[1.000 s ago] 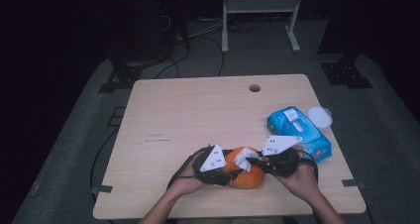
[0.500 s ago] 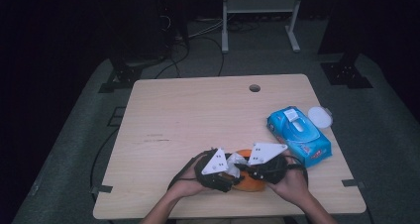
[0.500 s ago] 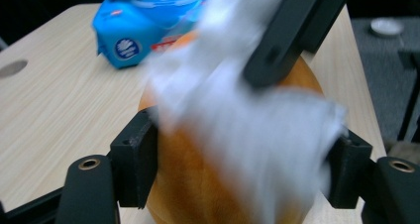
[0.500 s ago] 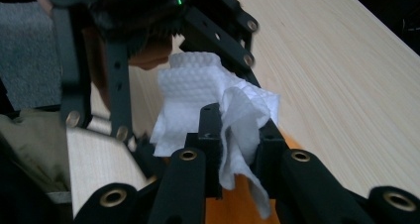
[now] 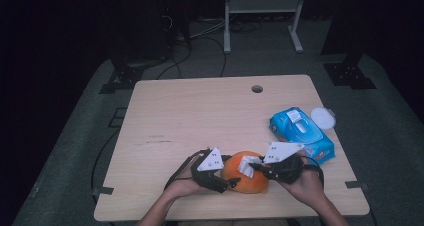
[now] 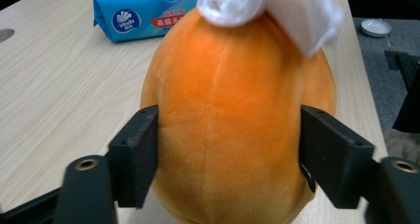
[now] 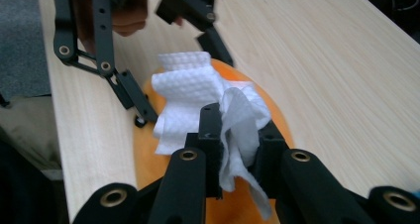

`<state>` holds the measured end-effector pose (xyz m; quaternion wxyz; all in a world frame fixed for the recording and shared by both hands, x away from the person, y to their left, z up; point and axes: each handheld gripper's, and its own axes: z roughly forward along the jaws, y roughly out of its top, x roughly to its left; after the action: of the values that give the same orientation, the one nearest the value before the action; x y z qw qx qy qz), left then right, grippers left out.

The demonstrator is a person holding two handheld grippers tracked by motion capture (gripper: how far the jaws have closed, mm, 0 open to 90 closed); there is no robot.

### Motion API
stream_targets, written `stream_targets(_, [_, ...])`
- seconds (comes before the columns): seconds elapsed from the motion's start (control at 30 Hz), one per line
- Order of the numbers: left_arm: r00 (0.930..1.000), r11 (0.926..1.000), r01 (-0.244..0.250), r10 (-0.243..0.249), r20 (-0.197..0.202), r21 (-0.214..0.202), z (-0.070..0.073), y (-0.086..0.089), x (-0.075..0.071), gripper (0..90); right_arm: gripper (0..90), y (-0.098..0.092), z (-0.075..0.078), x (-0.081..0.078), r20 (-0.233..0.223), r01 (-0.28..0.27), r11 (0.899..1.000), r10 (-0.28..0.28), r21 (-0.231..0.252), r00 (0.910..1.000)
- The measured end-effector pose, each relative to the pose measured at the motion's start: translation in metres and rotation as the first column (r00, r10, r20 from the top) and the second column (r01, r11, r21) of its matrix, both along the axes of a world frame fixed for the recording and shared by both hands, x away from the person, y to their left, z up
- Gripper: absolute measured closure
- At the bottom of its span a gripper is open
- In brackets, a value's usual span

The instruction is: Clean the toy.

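**Orange plush toy wiped at the near edge of the table**

Orange plush toy (image 5: 246, 173) lies on the table (image 5: 200, 116) close to your side, between your two hands. Your left claw (image 5: 227, 182) straddles its near end: in the left gripper view the toy (image 6: 233, 120) sits between the two black pads (image 6: 136, 154), which stand right against its sides. Those jaws have just been opening, and you cannot tell from the pictures whether the pads still press into the fabric.

Your right claw (image 5: 257, 170) is clenched on a crumpled white wipe (image 5: 248, 165). In the right gripper view the wipe (image 7: 208, 100) is pinched between the jaws and rests on top of the toy (image 7: 277, 120), with the left claw's linkage (image 7: 124, 85) reaching in from the far side.

Beyond your right hand (image 5: 305, 183), a blue wipes pack (image 5: 301, 133) lies near the table's right edge, and a round white lid (image 5: 323, 118) sits just beside it.
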<state>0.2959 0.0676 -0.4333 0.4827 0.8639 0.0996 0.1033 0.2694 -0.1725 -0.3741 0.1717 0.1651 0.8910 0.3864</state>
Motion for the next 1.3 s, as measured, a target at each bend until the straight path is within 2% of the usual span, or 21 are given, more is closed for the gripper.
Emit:
stream_targets(0.07, [0.9999,0.9991,0.002,-0.002,0.016,-0.043,0.003,-0.002,0.000,19.0,78.0,0.009,-0.003,-0.002,0.000,-0.027,1.000,0.027,-0.006,0.9996])
stream_targets(0.1, [0.9999,0.9991,0.003,-0.003,0.013,-0.042,0.003,-0.004,-0.001,19.2,78.0,0.013,-0.005,-0.003,0.009,-0.035,0.999,0.035,-0.022,0.9993])
stream_targets(0.13, [0.9995,0.9998,0.001,0.000,0.032,-0.020,0.003,-0.005,-0.002,21.3,78.0,0.016,-0.006,-0.004,0.015,-0.036,0.999,0.036,-0.034,0.9992])
stream_targets(0.17, [0.9992,0.9999,-0.001,0.001,0.039,-0.012,0.003,-0.004,-0.002,26.8,78.0,0.015,-0.004,-0.003,0.020,-0.037,0.998,0.038,-0.046,0.9991])
stream_targets(0.27, [0.9997,0.9997,-0.022,0.023,0.014,-0.010,0.001,0.001,0.002,31.5,78.0,0.005,0.001,0.000,0.009,-0.021,0.999,0.022,-0.025,0.9997])
stream_targets(0.37, [0.9991,0.9991,-0.042,0.042,-0.011,-0.008,-0.001,0.007,0.006,31.7,78.0,-0.008,0.002,0.002,0.012,0.014,0.999,-0.014,-0.033,0.9998])
stream_targets(0.4, [0.9987,0.9987,-0.046,0.045,-0.025,-0.022,-0.002,0.009,0.006,31.7,78.0,-0.012,0.002,0.003,0.011,0.023,0.999,-0.023,-0.036,0.9997])
stream_targets(0.43, [0.9986,0.9987,-0.044,0.043,-0.030,-0.027,-0.003,0.011,0.007,31.7,78.0,-0.017,0.001,0.004,-0.007,0.029,0.999,-0.029,-0.019,0.9995])
stream_targets(0.47, [0.9987,0.9985,-0.043,0.042,-0.029,-0.032,-0.004,0.011,0.007,31.6,78.0,-0.021,0.001,0.006,-0.027,0.030,1.000,-0.030,0.002,0.9992])
stream_targets(0.5, [0.9987,0.9988,-0.042,0.041,-0.029,-0.026,-0.003,0.010,0.006,31.5,78.0,-0.024,0.001,0.007,-0.030,0.032,0.999,-0.032,0.002,0.9990])
stream_targets(0.63, [0.9991,0.9992,-0.033,0.033,-0.026,-0.023,-0.003,0.010,0.007,31.5,78.0,-0.024,0.002,0.006,-0.023,0.039,0.999,-0.040,-0.022,0.9990])
stream_targets(0.77, [1.0000,0.9996,-0.002,0.003,0.008,-0.028,-0.002,0.003,0.001,31.6,77.9,-0.018,0.001,0.007,-0.025,0.045,0.999,-0.045,-0.010,0.9986])
stream_targets(0.8, [0.9998,0.9998,0.007,-0.007,0.020,-0.017,-0.002,0.001,-0.001,31.4,77.9,-0.014,-0.001,0.006,-0.025,0.042,0.999,-0.042,-0.010,0.9988])
stream_targets(0.83, [0.9995,1.0000,0.005,-0.005,0.033,0.005,-0.002,0.000,-0.002,30.8,77.9,-0.008,-0.003,0.006,-0.019,0.029,0.999,-0.030,-0.028,0.9994])
stream_targets(0.87, [0.9995,1.0000,0.002,-0.002,0.031,0.010,-0.002,0.000,-0.002,30.7,77.9,-0.004,-0.004,0.004,-0.004,0.027,0.998,-0.028,-0.059,0.9996])
stream_targets(0.93, [0.9999,0.9999,-0.014,0.014,0.009,0.003,-0.002,0.005,0.002,31.7,77.9,-0.003,0.000,0.004,0.004,0.020,0.997,-0.020,-0.072,0.9998])
stream_targets(1.03, [0.9992,0.9994,-0.035,0.035,-0.018,-0.001,-0.003,0.010,0.005,31.9,78.0,-0.016,0.006,0.005,-0.001,0.039,0.998,-0.039,-0.053,0.9992])
stream_targets(1.1, [0.9979,0.9985,-0.055,0.055,-0.033,-0.005,-0.005,0.013,0.008,31.9,78.0,-0.025,0.007,0.006,-0.026,0.049,0.998,-0.050,-0.027,0.9984])
stream_targets(1.17, [0.9955,0.9970,-0.076,0.075,-0.058,-0.015,-0.005,0.017,0.012,31.8,77.9,-0.030,0.006,0.007,-0.026,0.062,0.997,-0.063,-0.037,0.9977])
stream_targets(1.2, [0.9943,0.9963,-0.083,0.081,-0.069,-0.024,-0.006,0.018,0.013,31.7,78.0,-0.032,0.004,0.008,-0.034,0.066,0.997,-0.067,-0.027,0.9971])
stream_targets(1.3, [0.9935,0.9953,-0.091,0.088,-0.072,-0.033,-0.006,0.012,0.011,30.7,77.9,-0.027,-0.002,0.010,-0.055,0.065,0.998,-0.065,0.000,0.9963])
